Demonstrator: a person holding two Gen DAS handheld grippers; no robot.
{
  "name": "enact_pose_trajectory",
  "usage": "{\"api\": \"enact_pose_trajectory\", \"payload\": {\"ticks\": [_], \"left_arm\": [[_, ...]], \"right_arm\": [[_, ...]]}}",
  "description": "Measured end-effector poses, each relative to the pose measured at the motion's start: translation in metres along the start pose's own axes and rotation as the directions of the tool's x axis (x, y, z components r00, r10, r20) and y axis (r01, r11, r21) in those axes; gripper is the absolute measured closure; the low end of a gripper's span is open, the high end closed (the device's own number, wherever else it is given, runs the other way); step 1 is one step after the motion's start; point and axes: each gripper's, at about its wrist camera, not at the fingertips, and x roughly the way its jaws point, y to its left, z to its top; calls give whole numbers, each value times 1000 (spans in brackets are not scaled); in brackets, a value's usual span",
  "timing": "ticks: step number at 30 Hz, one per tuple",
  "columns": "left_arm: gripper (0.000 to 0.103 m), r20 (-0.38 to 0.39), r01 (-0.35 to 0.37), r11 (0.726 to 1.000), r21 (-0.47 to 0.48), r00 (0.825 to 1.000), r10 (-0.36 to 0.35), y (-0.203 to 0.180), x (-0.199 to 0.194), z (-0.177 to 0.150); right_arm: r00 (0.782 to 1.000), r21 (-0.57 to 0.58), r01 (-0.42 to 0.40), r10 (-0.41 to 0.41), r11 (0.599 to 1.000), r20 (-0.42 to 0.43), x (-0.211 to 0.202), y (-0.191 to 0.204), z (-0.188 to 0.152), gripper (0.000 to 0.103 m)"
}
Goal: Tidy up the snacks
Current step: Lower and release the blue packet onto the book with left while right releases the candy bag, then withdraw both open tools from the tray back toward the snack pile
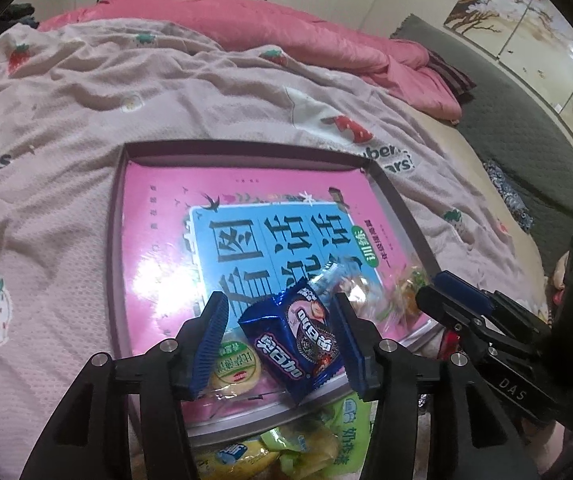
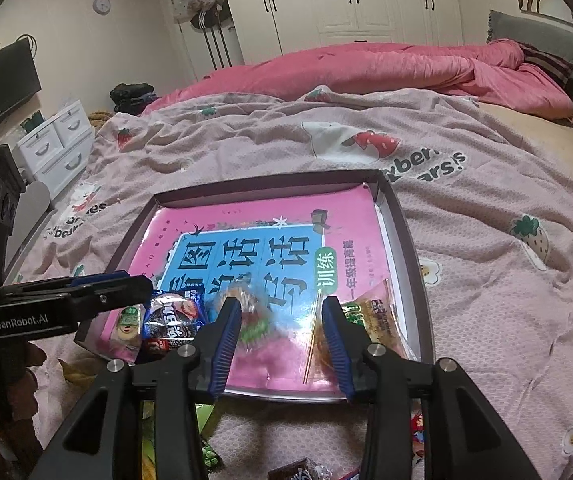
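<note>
The left tongs are spread wide around a blue Oreo pack that is lying at the near left of the tray, its wrapper close to the right pad but, as far as the left wrist view shows, not pinched; a round green-label biscuit is sitting just left of it. Further right, the right tongs are hanging open over the pink book lining the tray, with a blurred clear candy wrapper between the pads and seemingly loose, and an orange packet lying beside the right pad near the tray's right wall. More snacks are waiting on the blanket outside the near rim. The glossy cover looks slick, so packs could slide when nudged, and the two tongs, working close together, risk bumping or knocking pieces back over the low rim.
</note>
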Motion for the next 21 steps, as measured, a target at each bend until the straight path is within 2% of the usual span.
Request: {"api": "enact_pose_trajectory", "payload": {"ticks": [12,21], "left_arm": [[36,65,3,1000,2,998,-3,-3,-39,5],[35,105,-19,1000,7,994,18,-2,-67,5]], "right_arm": [[999,-10,-13,14,1000,47,-27,2,9,54],[998,-43,-20,23,999,62,-43,7,7,53]]}}
